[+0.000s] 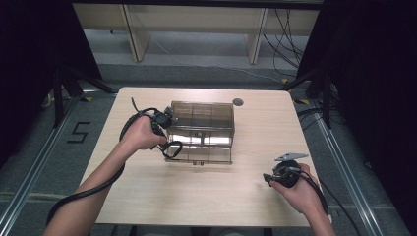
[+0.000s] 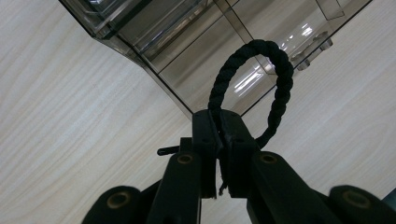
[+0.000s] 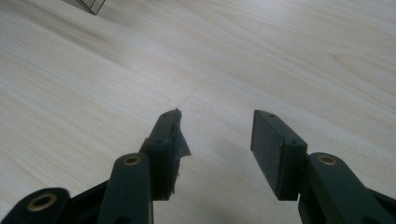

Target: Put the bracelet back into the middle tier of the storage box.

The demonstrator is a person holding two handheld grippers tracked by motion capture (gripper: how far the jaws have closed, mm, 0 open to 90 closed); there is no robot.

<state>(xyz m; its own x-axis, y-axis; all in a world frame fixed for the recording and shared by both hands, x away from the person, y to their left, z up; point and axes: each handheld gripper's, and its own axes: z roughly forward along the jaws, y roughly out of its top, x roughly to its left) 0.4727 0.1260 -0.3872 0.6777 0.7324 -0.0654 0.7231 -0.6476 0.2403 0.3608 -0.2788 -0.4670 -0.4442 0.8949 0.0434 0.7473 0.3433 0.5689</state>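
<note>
Even overhead light falls on the pale table (image 1: 196, 196), while the room around it sinks into near black. White glare streaks the smoky clear box (image 1: 201, 130) (strongest on its front wall). Shadows under the hands are soft and short. The high view is low in detail; in both gripper views the nearest jaw parts blur and go almost silhouette-dark.

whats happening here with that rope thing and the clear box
A person works at a wooden table with a gripper in each hand. The left gripper is shut on a black twisted rope loop, held beside the left end of a smoky clear plastic box in the middle of the table. The right gripper is open and holds nothing, low over bare tabletop off to the right.
</note>
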